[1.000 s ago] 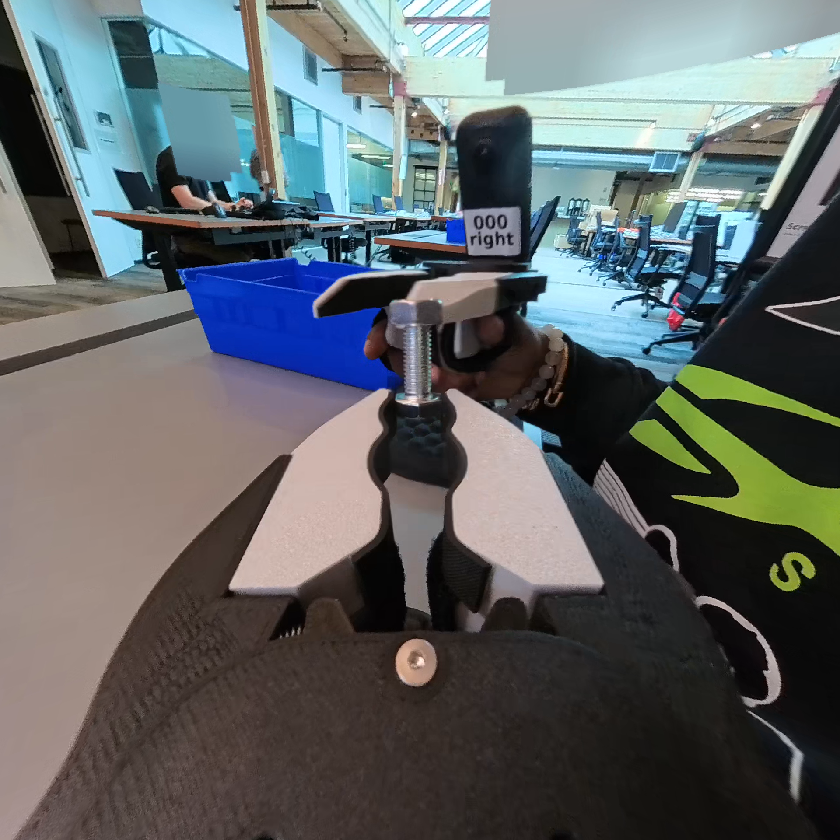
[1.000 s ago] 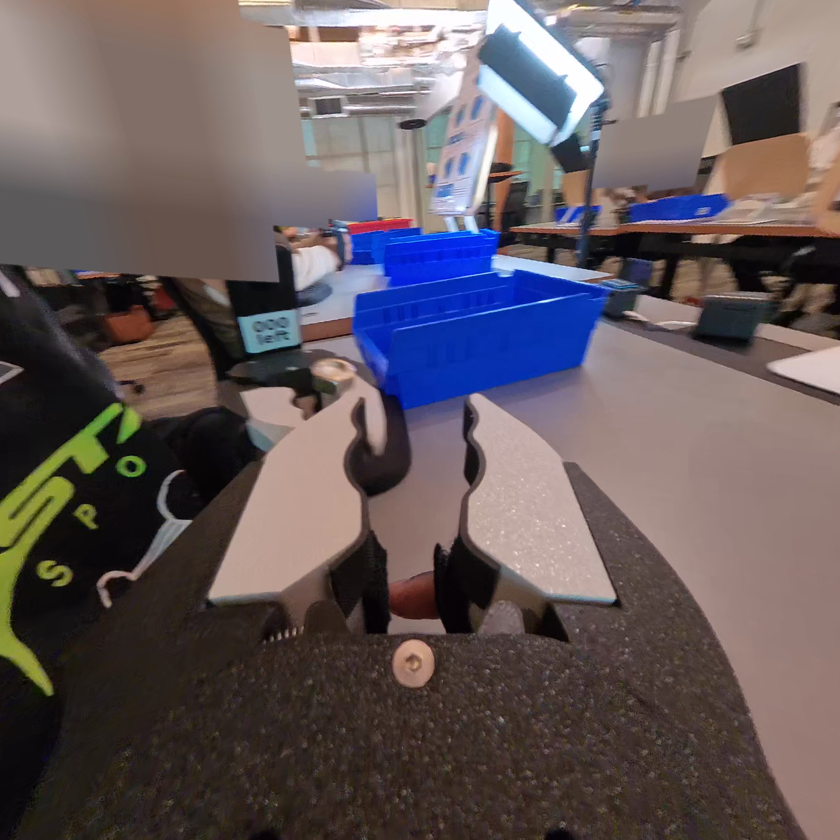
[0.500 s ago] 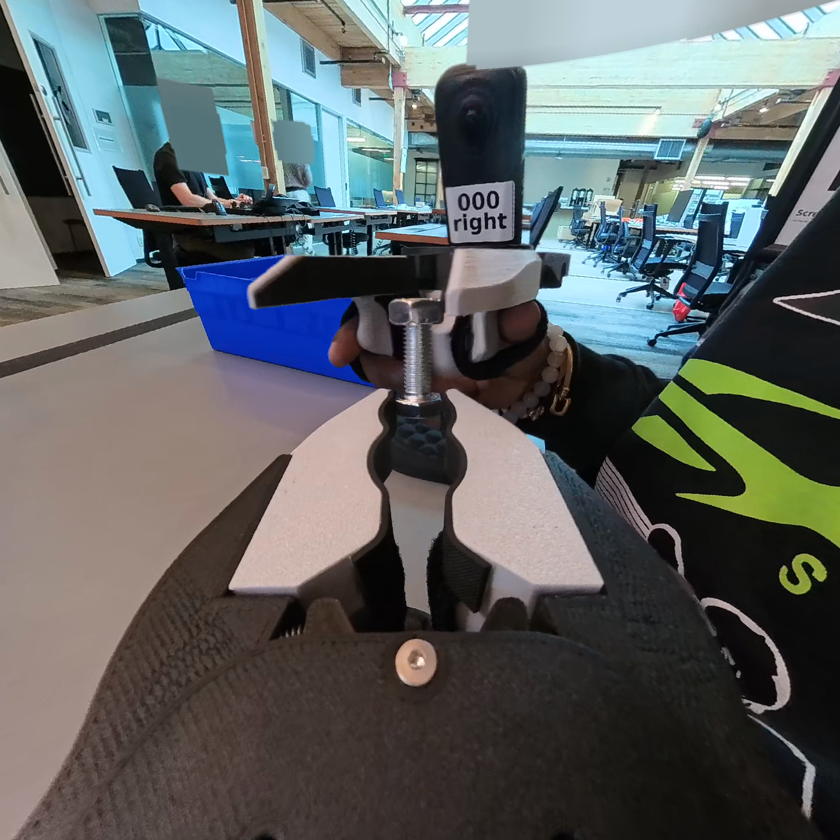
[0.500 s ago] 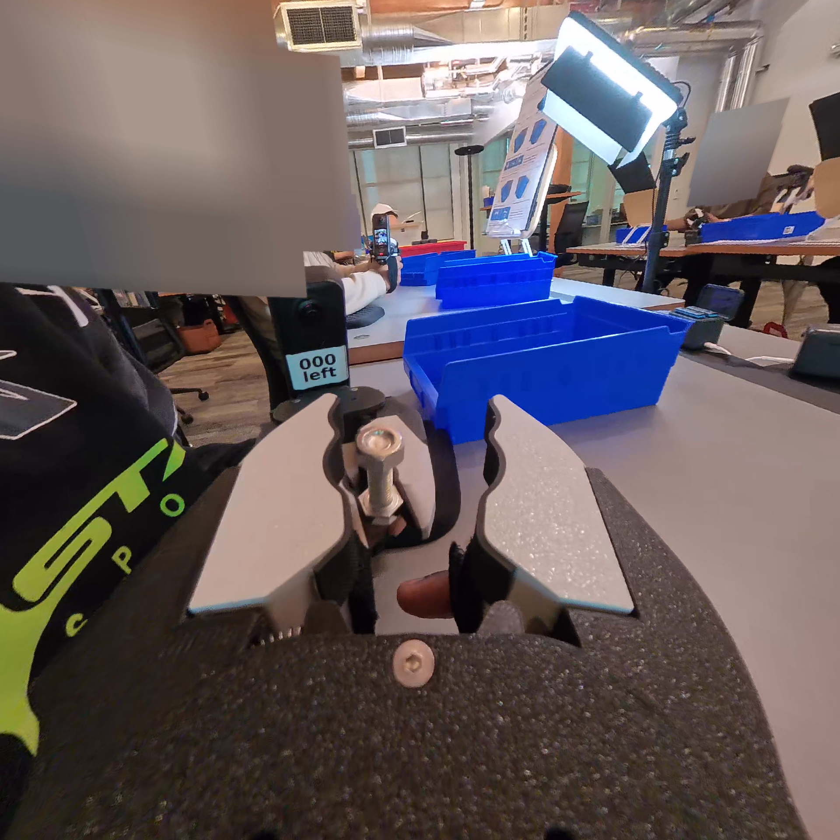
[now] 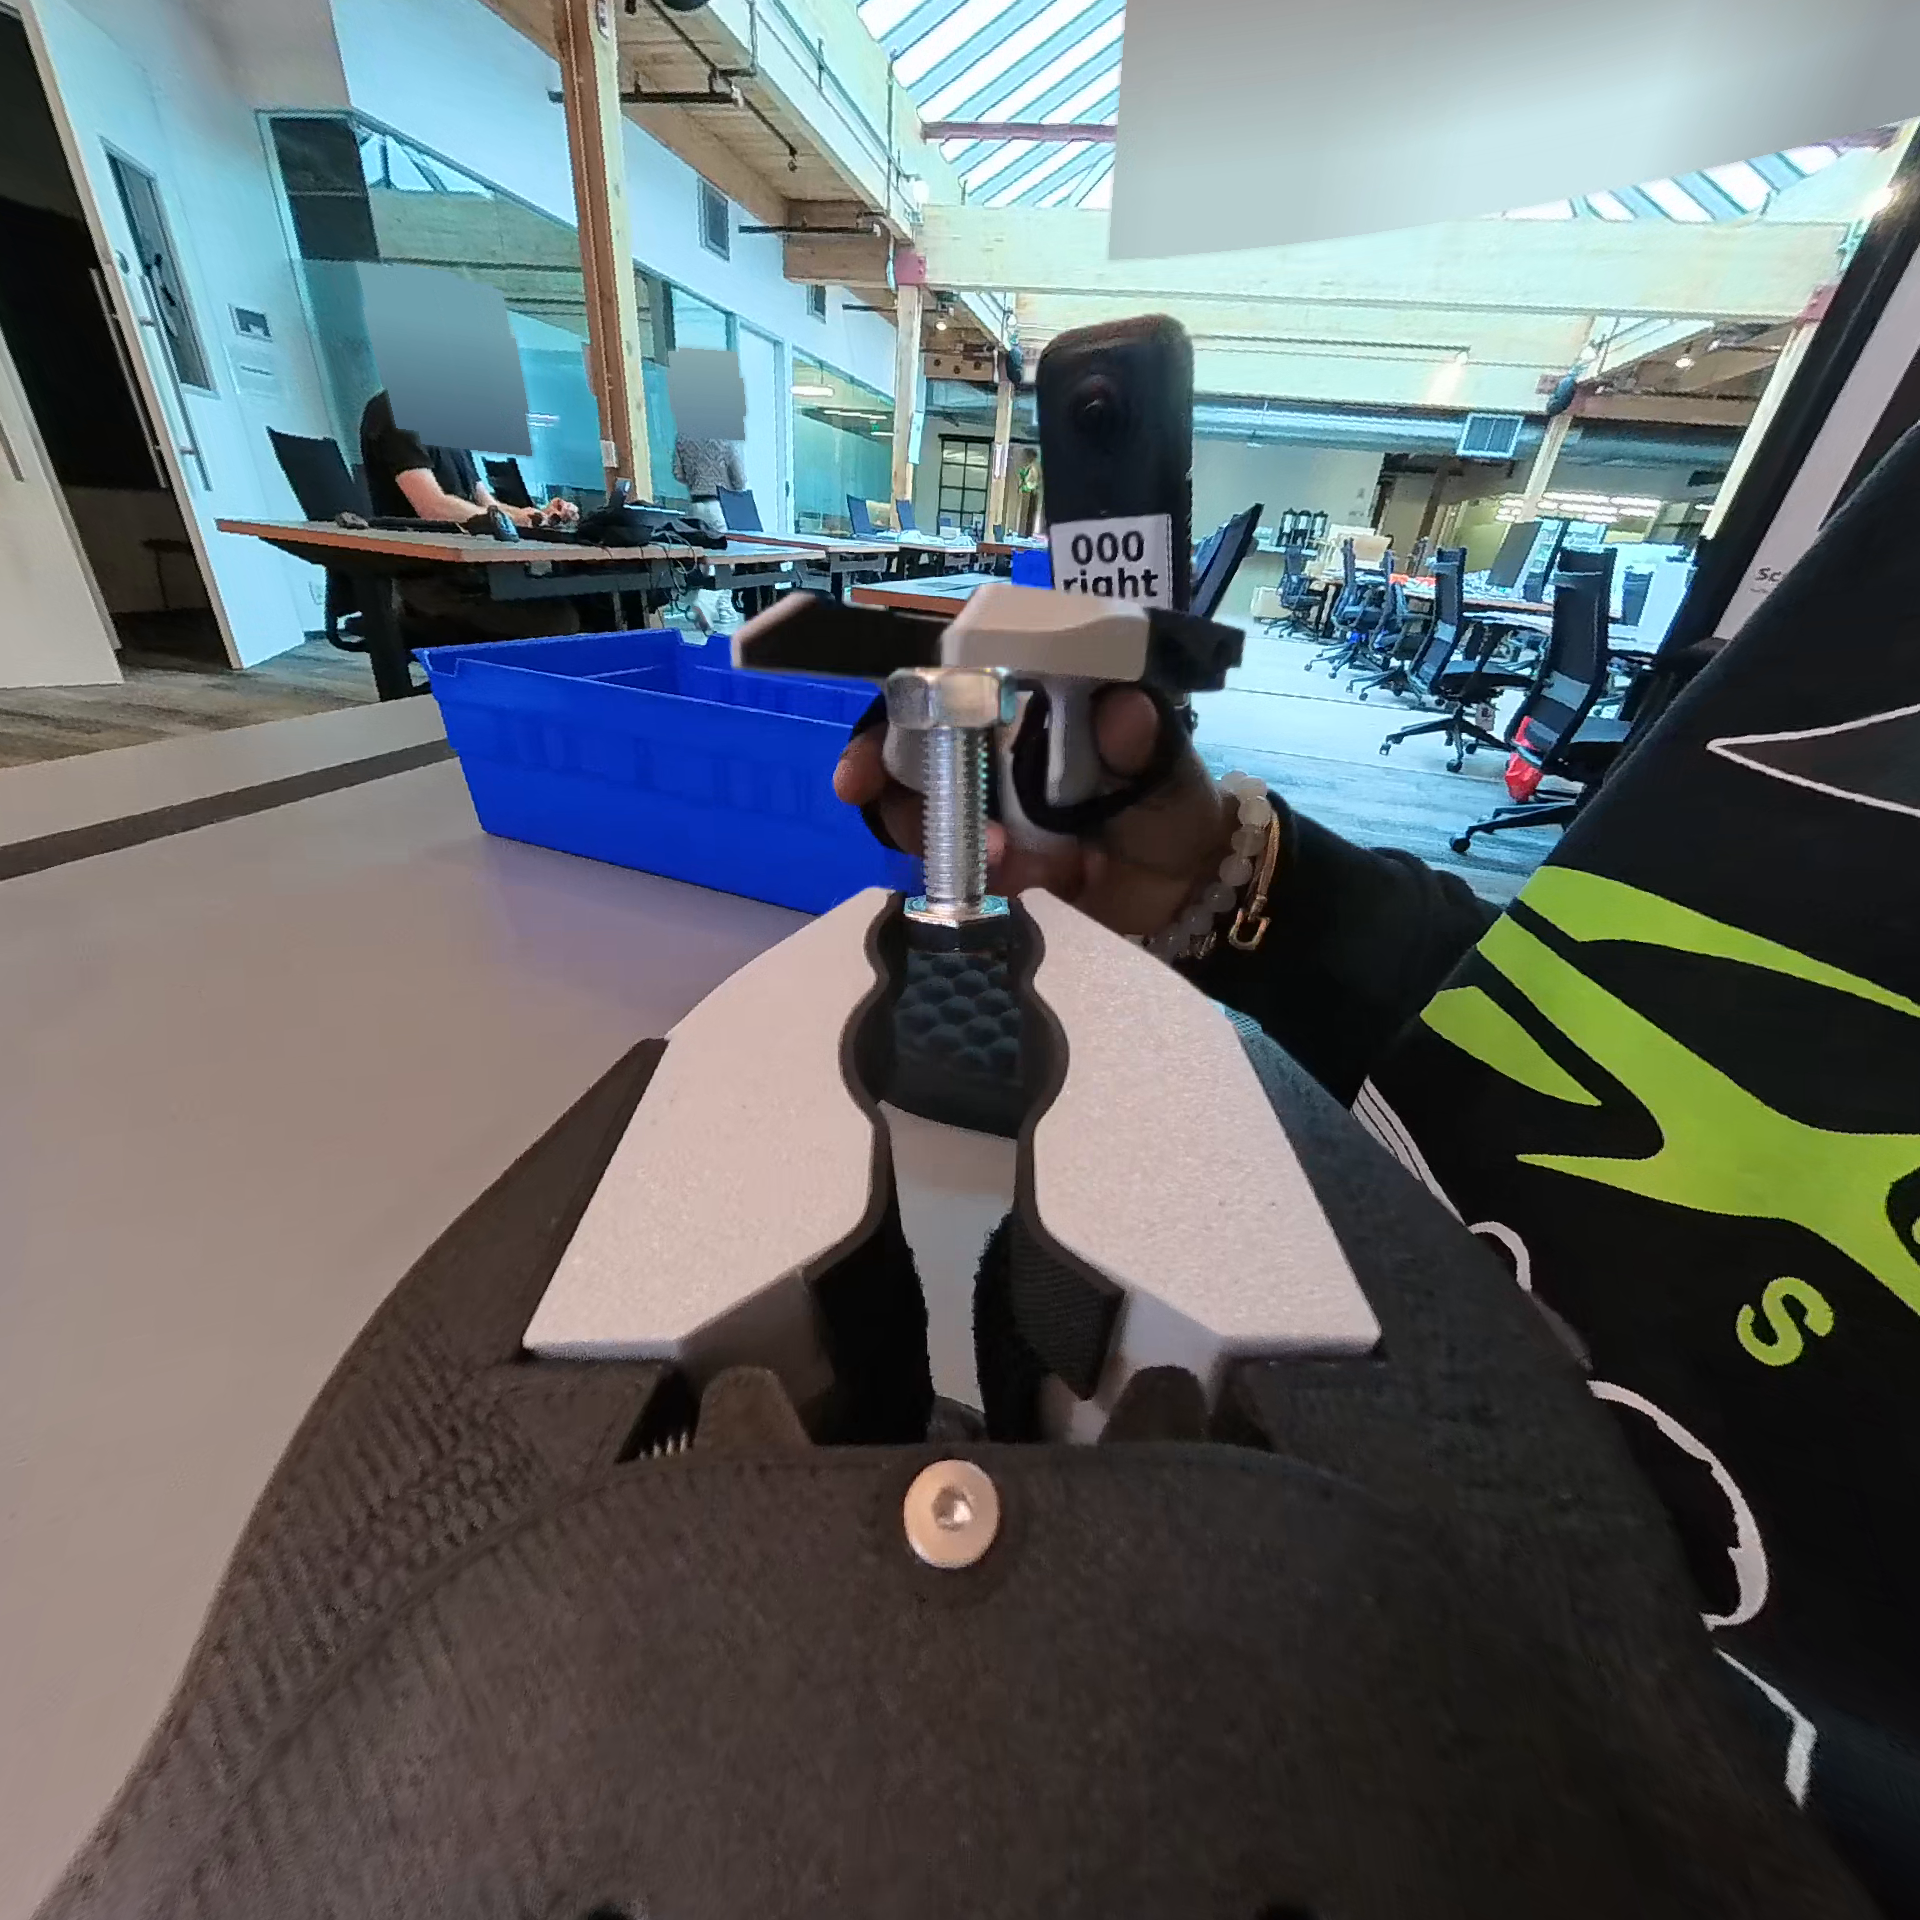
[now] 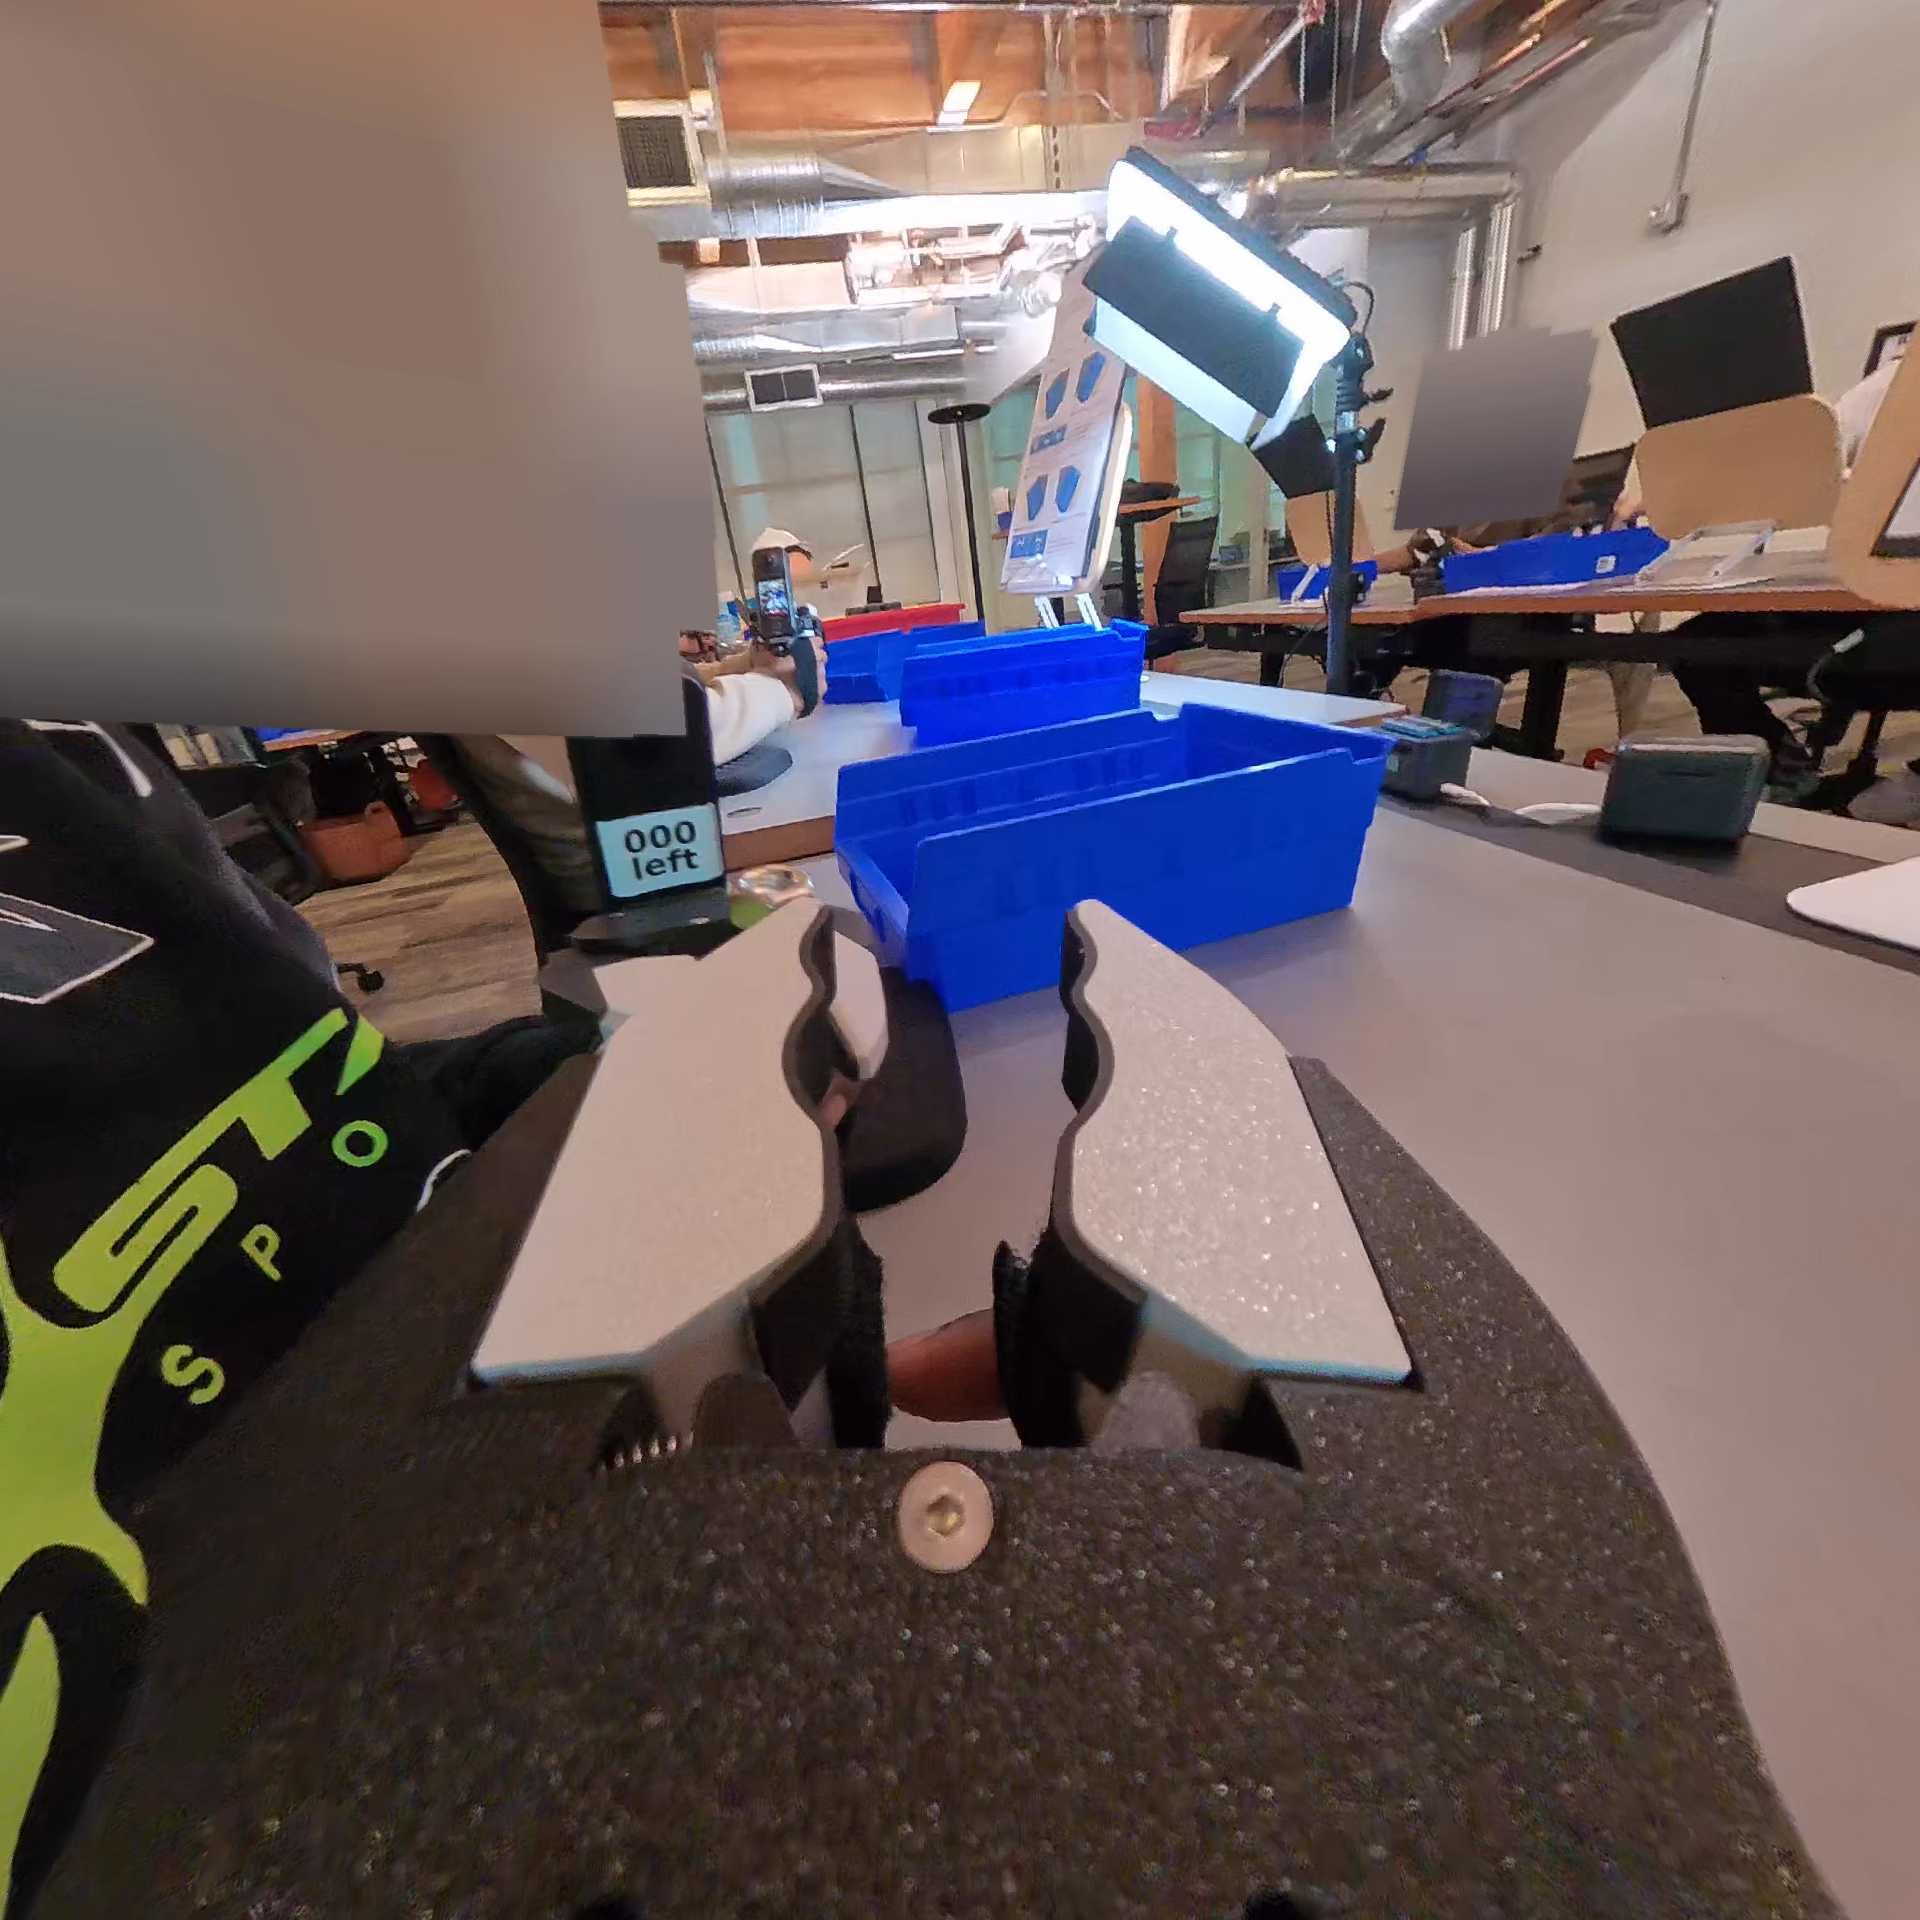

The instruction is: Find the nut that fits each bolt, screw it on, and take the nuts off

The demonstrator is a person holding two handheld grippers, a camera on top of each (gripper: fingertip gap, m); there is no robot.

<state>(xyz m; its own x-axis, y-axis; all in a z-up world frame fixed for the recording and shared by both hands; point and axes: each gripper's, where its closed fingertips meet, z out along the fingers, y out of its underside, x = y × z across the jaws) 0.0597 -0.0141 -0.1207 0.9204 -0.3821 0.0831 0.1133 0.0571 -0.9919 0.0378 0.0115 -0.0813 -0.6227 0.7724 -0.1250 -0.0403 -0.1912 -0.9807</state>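
Nut (image 5: 953, 910) is seen threaded on the low end of the bolt (image 5: 954, 800), pinched at the tips of the left gripper (image 5: 953, 925); bolt stands upright above the jaws, head up, held in the air off the table (image 5: 260, 1091). One pairing is judged made, with the nut near the thread's end, so either barely started or nearly off; which cannot be told.

Right gripper (image 6: 945, 966) is spread, nothing between its fingers; in the left view it is seen just behind the bolt head, contact not clear.

Blue bin (image 5: 644, 748) sits toward the table's far edge; its contents are hidden by the wall. Other bolts and nuts are not in view. In the right view only the bolt head (image 6: 769, 886) peeks out; the rest is covered by a finger.
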